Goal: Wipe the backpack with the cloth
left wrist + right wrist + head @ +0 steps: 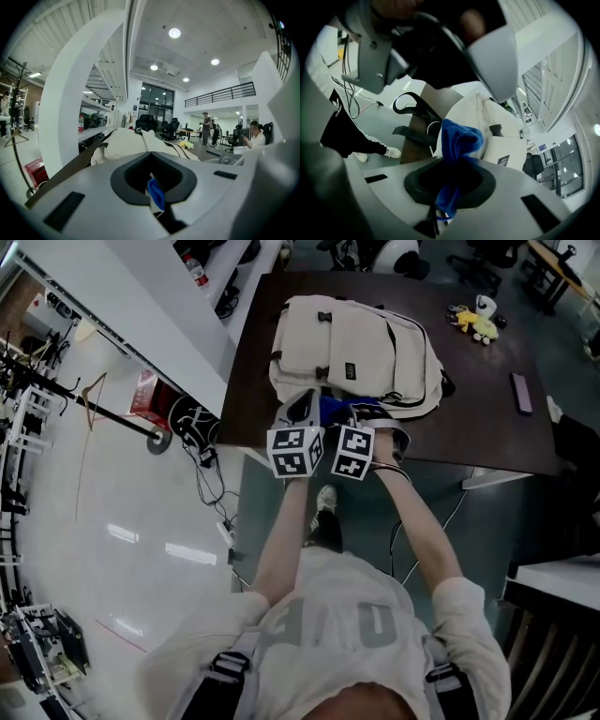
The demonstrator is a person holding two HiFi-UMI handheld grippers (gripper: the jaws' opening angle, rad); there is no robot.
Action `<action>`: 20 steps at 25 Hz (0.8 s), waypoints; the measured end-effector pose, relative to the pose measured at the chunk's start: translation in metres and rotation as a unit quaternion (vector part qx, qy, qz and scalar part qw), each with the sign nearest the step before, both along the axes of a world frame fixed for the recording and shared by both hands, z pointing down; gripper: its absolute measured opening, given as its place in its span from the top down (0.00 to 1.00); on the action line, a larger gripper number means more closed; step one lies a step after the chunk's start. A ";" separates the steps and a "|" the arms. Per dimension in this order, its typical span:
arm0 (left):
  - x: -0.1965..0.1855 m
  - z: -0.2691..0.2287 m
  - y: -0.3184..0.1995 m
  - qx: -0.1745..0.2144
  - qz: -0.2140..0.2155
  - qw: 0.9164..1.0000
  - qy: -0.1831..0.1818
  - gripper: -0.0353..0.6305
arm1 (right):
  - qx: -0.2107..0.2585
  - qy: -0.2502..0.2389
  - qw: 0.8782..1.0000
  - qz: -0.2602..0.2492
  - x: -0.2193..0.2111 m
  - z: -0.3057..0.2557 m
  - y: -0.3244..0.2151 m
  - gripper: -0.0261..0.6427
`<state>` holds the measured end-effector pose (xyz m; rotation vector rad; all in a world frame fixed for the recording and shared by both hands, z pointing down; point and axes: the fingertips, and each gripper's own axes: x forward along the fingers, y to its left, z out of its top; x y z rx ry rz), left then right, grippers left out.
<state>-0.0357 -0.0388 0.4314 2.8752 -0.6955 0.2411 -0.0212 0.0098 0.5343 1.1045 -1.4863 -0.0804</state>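
A cream backpack [352, 348] lies flat on the dark table [487, 427]. Both grippers hover side by side at its near edge, marker cubes facing me. A blue cloth [336, 411] sits bunched between them against the backpack's lower edge. In the right gripper view the blue cloth [457, 138] rises from the middle of my right gripper [454, 159], which looks shut on it, with the backpack [501, 136] just behind. My left gripper [159, 159] has its white fingers [61, 103] spread wide and open. It faces the backpack [126, 143]; only a scrap of blue shows at its base.
A yellow plush toy [480, 324] and a dark flat object [521, 393] lie on the table's far right. Cables and a black bag [192, 423] sit on the floor left of the table. A white shelf unit [141, 306] runs along the left. People [206, 127] stand in the distance.
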 end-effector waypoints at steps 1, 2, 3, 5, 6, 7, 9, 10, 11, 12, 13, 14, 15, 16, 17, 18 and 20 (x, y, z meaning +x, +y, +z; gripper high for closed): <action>0.006 -0.005 -0.005 0.001 -0.002 1.000 0.007 0.94 | 0.014 -0.002 1.000 0.001 0.006 -0.011 -0.002 0.90; 0.013 -0.012 -0.010 0.002 -0.003 1.000 0.016 0.94 | 0.032 -0.002 0.999 0.004 0.015 -0.025 -0.006 0.90; 0.021 -0.018 -0.015 0.002 -0.004 1.000 0.025 0.94 | 0.050 0.002 0.999 0.010 0.027 -0.040 -0.011 0.90; 0.038 -0.028 -0.024 0.004 0.000 0.999 0.036 0.94 | 0.076 0.013 0.997 0.022 0.055 -0.070 -0.021 0.90; 0.048 -0.033 -0.029 0.004 0.004 0.999 0.040 0.94 | 0.088 0.020 0.996 0.029 0.072 -0.086 -0.028 0.90; 0.060 -0.038 -0.034 0.005 0.009 0.999 0.045 0.94 | 0.100 0.028 0.994 0.036 0.089 -0.102 -0.035 0.90; 0.085 -0.049 -0.043 0.006 0.021 0.998 0.055 0.94 | 0.120 0.047 0.990 0.053 0.126 -0.132 -0.050 0.90; 0.097 -0.054 -0.048 0.007 0.026 0.998 0.060 0.94 | 0.128 0.055 0.988 0.063 0.145 -0.145 -0.057 0.90; 0.111 -0.059 -0.053 0.008 0.031 0.998 0.063 0.94 | 0.134 0.062 0.986 0.072 0.164 -0.156 -0.064 0.90; 0.125 -0.062 -0.057 0.010 0.037 0.997 0.064 0.94 | 0.139 0.068 0.985 0.082 0.183 -0.164 -0.071 0.90; 0.138 -0.064 -0.060 0.012 0.045 0.997 0.063 0.94 | 0.142 0.072 0.983 0.092 0.201 -0.171 -0.077 0.90; 0.150 -0.064 -0.062 0.012 0.053 0.997 0.062 0.94 | 0.143 0.074 0.982 0.102 0.218 -0.175 -0.083 0.90; 0.161 -0.062 -0.065 0.009 0.060 0.996 0.060 0.94 | 0.143 0.075 0.981 0.111 0.233 -0.177 -0.089 0.90; 0.170 -0.058 -0.067 0.004 0.065 0.996 0.057 0.94 | 0.143 0.073 0.980 0.118 0.246 -0.177 -0.094 0.90; 0.179 -0.053 -0.070 -0.002 0.068 0.996 0.053 0.94 | 0.140 0.070 0.980 0.122 0.258 -0.175 -0.100 0.90; 0.187 -0.047 -0.073 -0.006 0.068 0.997 0.046 0.94 | 0.136 0.065 0.981 0.123 0.269 -0.172 -0.106 0.90; 0.197 -0.039 -0.082 -0.001 0.061 0.998 0.031 0.94 | 0.122 0.054 0.984 0.121 0.287 -0.157 -0.119 0.90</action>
